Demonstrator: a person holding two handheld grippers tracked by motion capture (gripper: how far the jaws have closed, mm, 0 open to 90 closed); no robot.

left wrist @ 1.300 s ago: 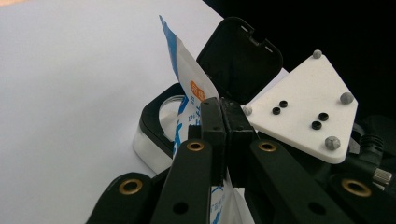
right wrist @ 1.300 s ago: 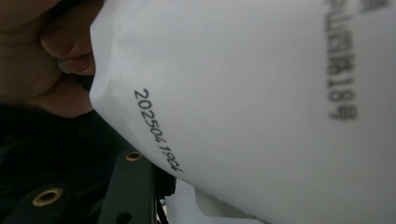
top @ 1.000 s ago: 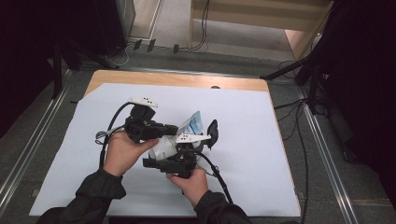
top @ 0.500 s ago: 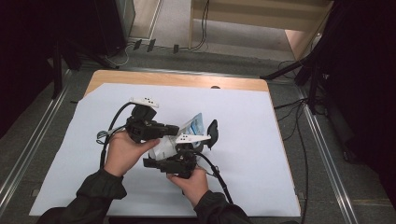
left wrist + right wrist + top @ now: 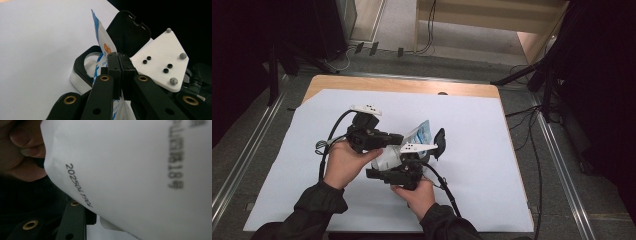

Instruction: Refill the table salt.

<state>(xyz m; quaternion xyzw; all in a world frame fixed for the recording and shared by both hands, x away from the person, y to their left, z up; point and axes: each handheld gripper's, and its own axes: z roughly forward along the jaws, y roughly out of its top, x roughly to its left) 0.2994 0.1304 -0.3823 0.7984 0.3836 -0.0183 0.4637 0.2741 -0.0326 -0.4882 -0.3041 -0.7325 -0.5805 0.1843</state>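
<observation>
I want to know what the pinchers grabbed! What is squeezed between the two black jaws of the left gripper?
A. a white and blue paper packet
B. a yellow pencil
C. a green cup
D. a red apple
A: in the left gripper view, the left gripper has its black jaws pressed together on the thin white and blue paper packet.

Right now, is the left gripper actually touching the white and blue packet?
Touching. In the left gripper view, the left gripper has its two black jaws pressed together on the white and blue packet, whose edge runs between the pads.
</observation>
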